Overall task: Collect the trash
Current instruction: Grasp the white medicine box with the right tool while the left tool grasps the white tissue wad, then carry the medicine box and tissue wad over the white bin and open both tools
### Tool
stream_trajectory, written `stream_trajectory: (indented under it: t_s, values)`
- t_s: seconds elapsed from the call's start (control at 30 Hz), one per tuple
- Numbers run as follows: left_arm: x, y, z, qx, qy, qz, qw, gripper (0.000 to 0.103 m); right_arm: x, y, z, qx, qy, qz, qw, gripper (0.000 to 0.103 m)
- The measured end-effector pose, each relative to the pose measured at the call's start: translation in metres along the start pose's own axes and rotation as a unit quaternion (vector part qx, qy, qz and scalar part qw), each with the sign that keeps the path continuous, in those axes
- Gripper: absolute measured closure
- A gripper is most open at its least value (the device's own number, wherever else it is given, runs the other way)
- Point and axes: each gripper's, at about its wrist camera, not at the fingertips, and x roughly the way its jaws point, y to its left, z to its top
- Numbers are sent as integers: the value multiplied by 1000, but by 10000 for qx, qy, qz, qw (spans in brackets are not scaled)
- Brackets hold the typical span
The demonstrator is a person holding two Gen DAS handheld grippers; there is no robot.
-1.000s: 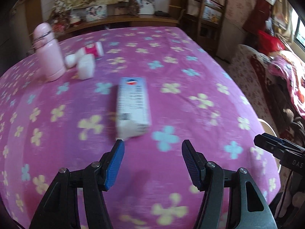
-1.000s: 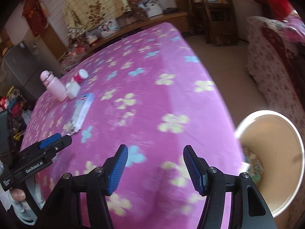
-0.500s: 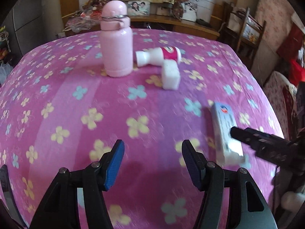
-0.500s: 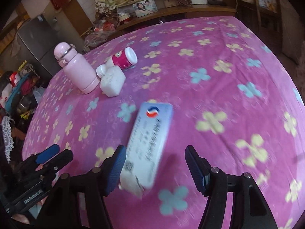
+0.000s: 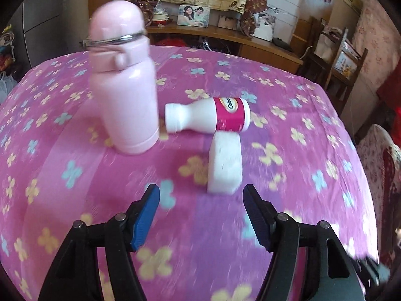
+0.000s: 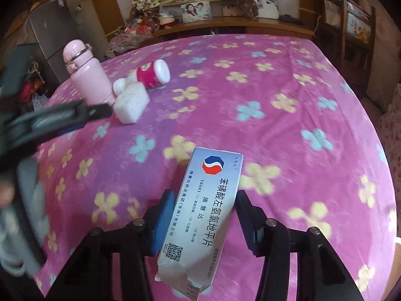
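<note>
A silver-blue medicine box point(image 6: 208, 210) with a torn near end lies on the pink flowered tablecloth point(image 6: 288, 125). It sits between the jaws of my right gripper point(image 6: 204, 208); the jaws are closing and both pads meet its long edges. My left gripper point(image 5: 200, 195) hovers low over the cloth with nothing between its fingers, and its jaws are opening. Just ahead of it, slightly right, lies a white foam block point(image 5: 224, 165). Behind the block a white bottle with a red label point(image 5: 213, 120) lies on its side.
A pink flask point(image 5: 125, 100) stands upright left of the white bottle, nearly touching its neck. In the right wrist view the left gripper point(image 6: 75, 115) and a hand appear blurred at the left edge. A wooden shelf point(image 5: 225, 35) and a chair point(image 5: 338, 65) stand beyond the table.
The left gripper swept left, away from the box, up to the foam block and bottles, and its jaws widened. The right gripper came over the box and its jaws narrowed onto it.
</note>
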Motion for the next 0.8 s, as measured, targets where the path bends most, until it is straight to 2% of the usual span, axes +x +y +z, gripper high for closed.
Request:
stream_trajectory:
  t_s: [0.07, 0.13, 0.27, 0.33, 0.37, 0.4, 0.53, 0.67, 0.8]
  values:
    - [14, -7, 8, -14, -13, 122, 9999, 33, -3, -9, -5, 71, 30, 8, 10000, 48]
    - [26, -12, 14, -5, 44, 172, 9998, 33, -3, -15, -7, 201, 70, 67, 9998, 43]
    - [39, -22, 18, 205, 126, 259, 9994, 36, -3, -15, -6, 216, 28, 65, 9997, 42]
    - [40, -22, 17, 268, 240, 155, 9992, 75, -3, -10, -7, 94, -30, -24, 9999, 42]
    - [39, -21, 16, 261, 308, 58, 9992, 74, -2, -8, -8, -11, -61, -87, 9999, 43]
    - [35, -19, 13, 238, 295, 7, 9993, 74, -2, -7, -10, -86, -86, -144, 9998, 48]
    - [7, -21, -8, 451, 217, -116, 9987, 74, -13, -14, -16, 85, -115, 164, 9998, 49]
    - [-31, -33, -47, 828, 167, -238, 9961, 74, -41, -21, -30, 128, -298, 257, 9991, 49]
    - [-58, -46, -82, 990, 202, -488, 9937, 74, -68, -30, -51, 214, -364, 275, 9987, 49]
